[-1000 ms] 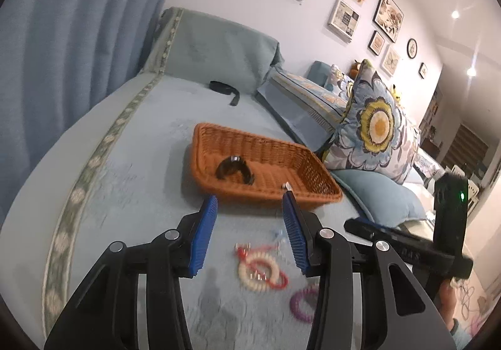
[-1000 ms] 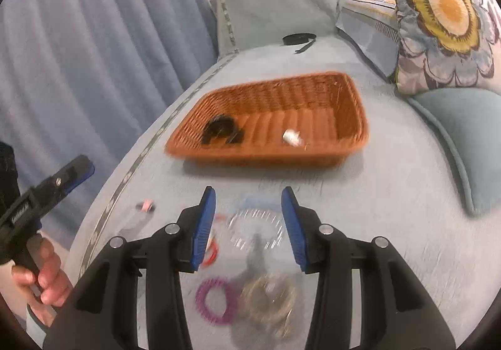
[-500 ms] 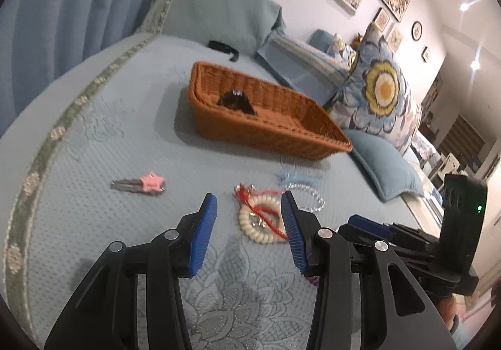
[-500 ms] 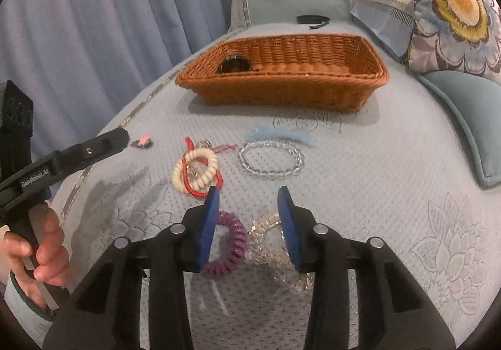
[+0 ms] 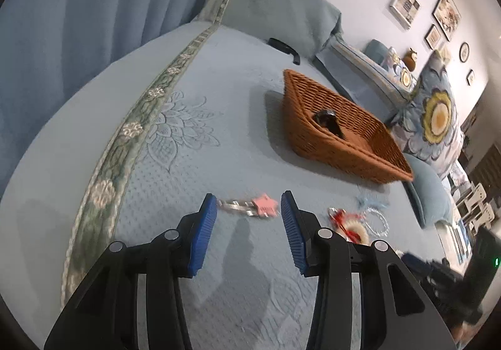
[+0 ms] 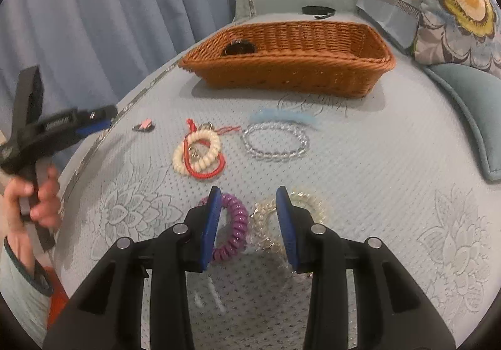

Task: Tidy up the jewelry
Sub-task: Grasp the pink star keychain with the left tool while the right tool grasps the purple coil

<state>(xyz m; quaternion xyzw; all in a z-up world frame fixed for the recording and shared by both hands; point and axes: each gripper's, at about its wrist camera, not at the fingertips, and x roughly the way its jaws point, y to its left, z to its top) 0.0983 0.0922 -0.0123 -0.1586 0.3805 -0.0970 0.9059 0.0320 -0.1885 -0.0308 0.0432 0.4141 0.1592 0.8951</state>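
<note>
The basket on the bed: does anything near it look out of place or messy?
Yes. The basket holds one dark item, while bracelets, such as the white bead bracelet and clear bracelet, and a pink star clip lie loose on the bedspread.

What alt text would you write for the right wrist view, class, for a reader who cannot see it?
The right tongs hover open over a purple coil bracelet and a clear coil bracelet on a blue bedspread. Beyond lie two more bracelets and a wicker basket.

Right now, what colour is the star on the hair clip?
Pink; the star hair clip shows best in the left wrist view.
</note>
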